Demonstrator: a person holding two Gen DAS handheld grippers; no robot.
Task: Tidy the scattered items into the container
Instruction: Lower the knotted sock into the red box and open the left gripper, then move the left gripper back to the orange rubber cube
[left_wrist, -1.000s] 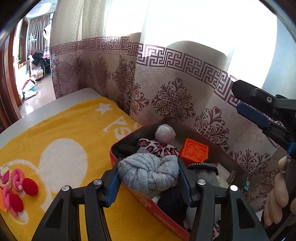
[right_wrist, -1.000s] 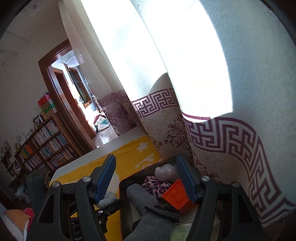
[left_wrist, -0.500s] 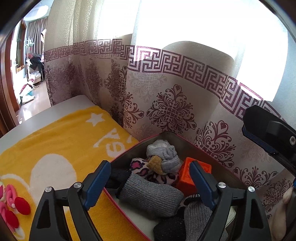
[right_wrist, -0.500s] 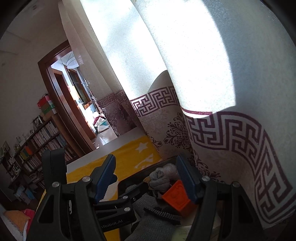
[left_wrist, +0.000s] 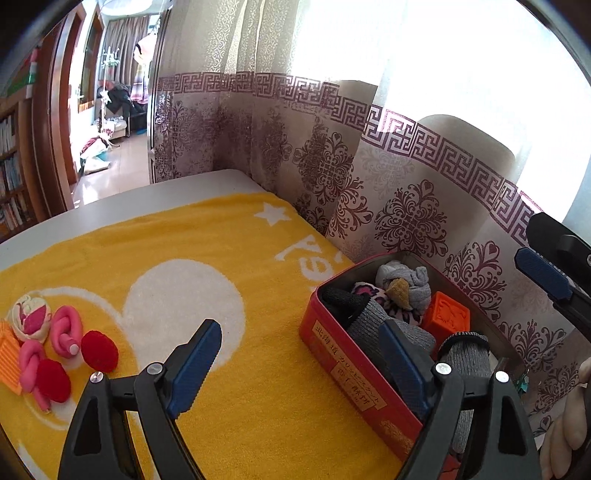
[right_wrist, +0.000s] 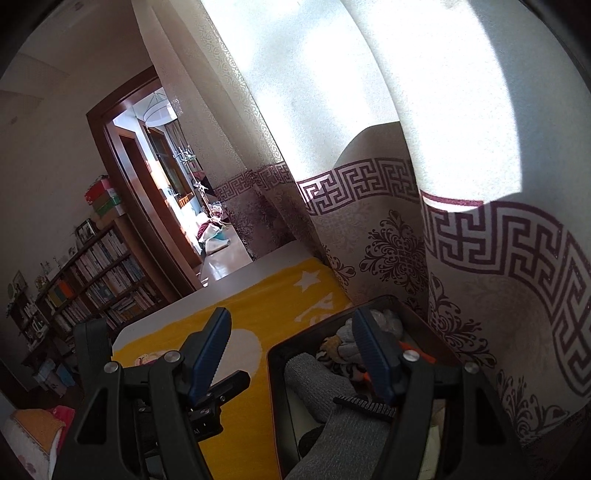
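The red tin (left_wrist: 347, 373) stands on the yellow towel (left_wrist: 184, 266) against the curtain. It holds a knotted grey sock ball (left_wrist: 410, 284), long grey socks (left_wrist: 388, 328), a leopard-print piece (left_wrist: 373, 295) and an orange block (left_wrist: 445, 317). My left gripper (left_wrist: 299, 354) is open and holds nothing, its right finger over the tin's near side. Pink loops (left_wrist: 66, 328), red pom-poms (left_wrist: 99, 350) and a cream and pink ball (left_wrist: 31, 317) lie at the towel's left. My right gripper (right_wrist: 290, 343) is open and bare above the tin (right_wrist: 273, 354).
A patterned curtain (left_wrist: 406, 206) hangs right behind the tin. An orange ribbed piece (left_wrist: 9, 354) lies at the left edge. The right gripper's blue pad (left_wrist: 543, 273) and a hand (left_wrist: 565, 424) are at the right. A bookshelf (right_wrist: 92, 280) and doorway lie beyond the table.
My left gripper let go of the grey sock ball, which now lies in the tin, opened wide, and drew back to the left. The right gripper barely shifted.
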